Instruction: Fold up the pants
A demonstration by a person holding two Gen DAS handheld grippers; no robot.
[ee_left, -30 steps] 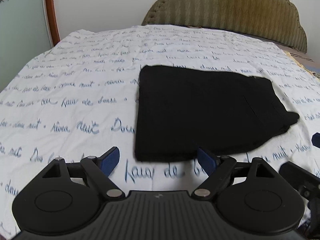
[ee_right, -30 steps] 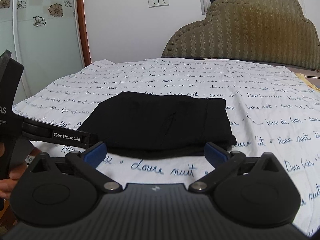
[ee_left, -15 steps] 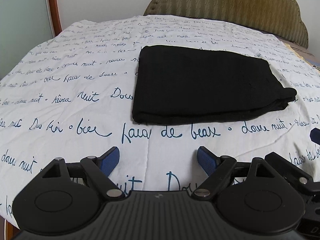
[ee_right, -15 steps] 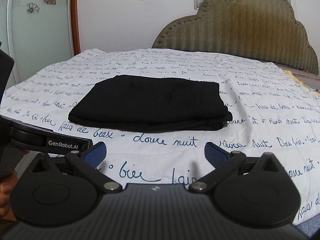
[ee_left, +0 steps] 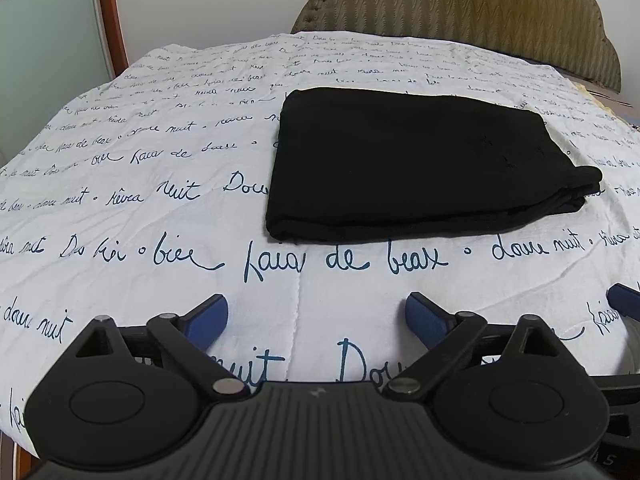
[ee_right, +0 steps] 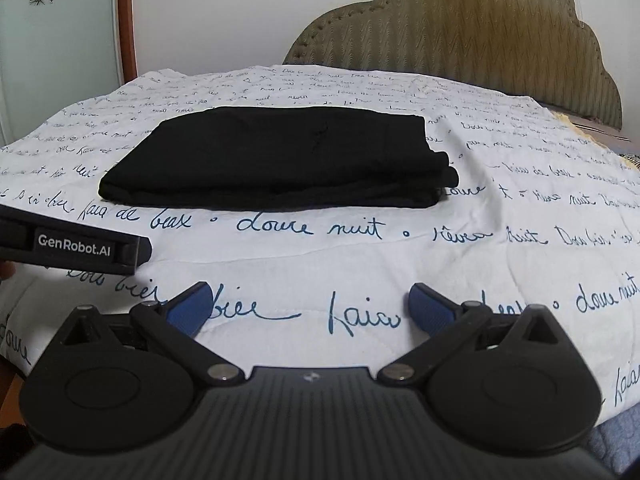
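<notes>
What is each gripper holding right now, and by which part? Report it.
Nothing is held. The left gripper, its jaws just opened wider, and the right gripper are both open over the bedspread, short of the folded black pants.

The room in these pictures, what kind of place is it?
Most likely a bedroom: a bed under a white sheet printed with blue handwriting, a padded headboard against the wall, and folded black pants lying on it.

Soft even daylight, sharp focus (fisheye-bent edges, dark corners).
</notes>
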